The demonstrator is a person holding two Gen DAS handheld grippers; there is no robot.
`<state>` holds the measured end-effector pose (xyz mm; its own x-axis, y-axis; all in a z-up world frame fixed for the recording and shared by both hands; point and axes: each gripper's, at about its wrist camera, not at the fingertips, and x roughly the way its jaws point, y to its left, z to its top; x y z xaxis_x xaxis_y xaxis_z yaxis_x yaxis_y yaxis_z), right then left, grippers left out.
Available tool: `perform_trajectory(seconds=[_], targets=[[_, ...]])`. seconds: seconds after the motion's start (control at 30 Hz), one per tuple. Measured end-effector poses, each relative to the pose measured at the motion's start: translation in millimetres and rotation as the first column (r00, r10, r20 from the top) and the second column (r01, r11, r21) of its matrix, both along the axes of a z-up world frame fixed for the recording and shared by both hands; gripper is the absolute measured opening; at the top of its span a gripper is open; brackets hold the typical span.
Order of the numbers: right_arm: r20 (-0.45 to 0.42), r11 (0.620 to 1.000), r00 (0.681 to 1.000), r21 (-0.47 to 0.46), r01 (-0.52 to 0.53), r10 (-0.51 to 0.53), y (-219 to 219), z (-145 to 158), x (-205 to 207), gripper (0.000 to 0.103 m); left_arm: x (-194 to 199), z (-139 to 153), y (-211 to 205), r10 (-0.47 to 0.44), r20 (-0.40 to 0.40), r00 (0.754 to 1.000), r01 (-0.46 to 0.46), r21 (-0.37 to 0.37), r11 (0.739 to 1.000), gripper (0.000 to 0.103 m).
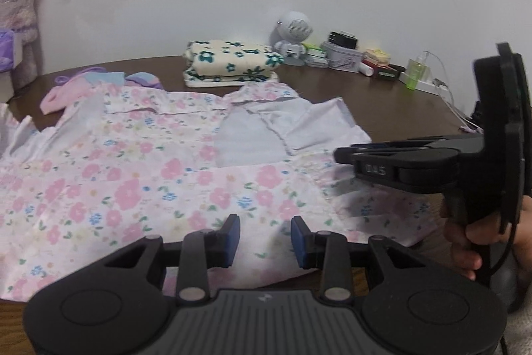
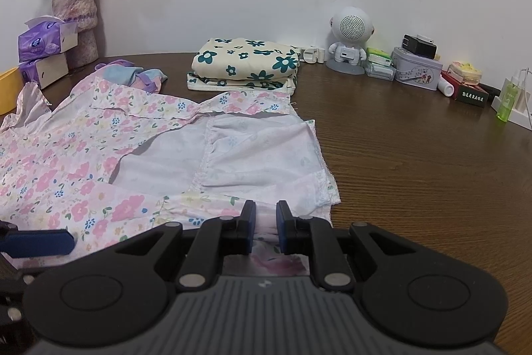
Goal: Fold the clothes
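Note:
A pink floral garment (image 1: pixel 133 175) (image 2: pixel 66 162) lies spread on the brown table (image 2: pixel 415 155), its right part turned over to show the white inside. My left gripper (image 1: pixel 265 228) hovers over its near hem, open, with only flat fabric below the blue pads. My right gripper (image 2: pixel 266 215) is shut on a fold of the garment's near right edge, and fabric shows between its pads. In the left wrist view, my right gripper (image 1: pixel 342 155) reaches in from the right, held by a hand (image 1: pixel 465 242). One blue finger (image 2: pixel 36 243) of the left gripper shows at the left edge of the right wrist view.
A folded cream stack with teal flowers (image 2: pixel 246 62) sits behind the garment. Small pink, blue and purple clothes (image 2: pixel 133 74) lie at the back left. Tissue boxes (image 2: pixel 46 39) and a vase (image 2: pixel 76 15) stand far left. A white speaker figure (image 2: pixel 349 35), a tin (image 2: pixel 417 70) and a green bottle (image 2: pixel 507 102) line the back right.

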<state>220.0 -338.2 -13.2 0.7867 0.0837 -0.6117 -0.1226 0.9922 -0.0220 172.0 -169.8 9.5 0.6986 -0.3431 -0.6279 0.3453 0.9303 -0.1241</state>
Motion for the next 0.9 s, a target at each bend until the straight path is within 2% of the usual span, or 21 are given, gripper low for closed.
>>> perform_trajectory(seconds=[0.43,0.9], targets=[[0.003,1.000,1.000,0.006,0.003,-0.003,-0.4,-0.5,-0.6,0.014,5.3,0.5,32.6,0.109,0.020,0.994,-0.109,0.022,0.994,0.032],[0.008,1.000,1.000,0.006,0.006,-0.006,-0.6,-0.6,-2.1,0.014,1.5,0.9,91.7,0.237,0.031,0.971,-0.238,0.025,0.971,0.032]])
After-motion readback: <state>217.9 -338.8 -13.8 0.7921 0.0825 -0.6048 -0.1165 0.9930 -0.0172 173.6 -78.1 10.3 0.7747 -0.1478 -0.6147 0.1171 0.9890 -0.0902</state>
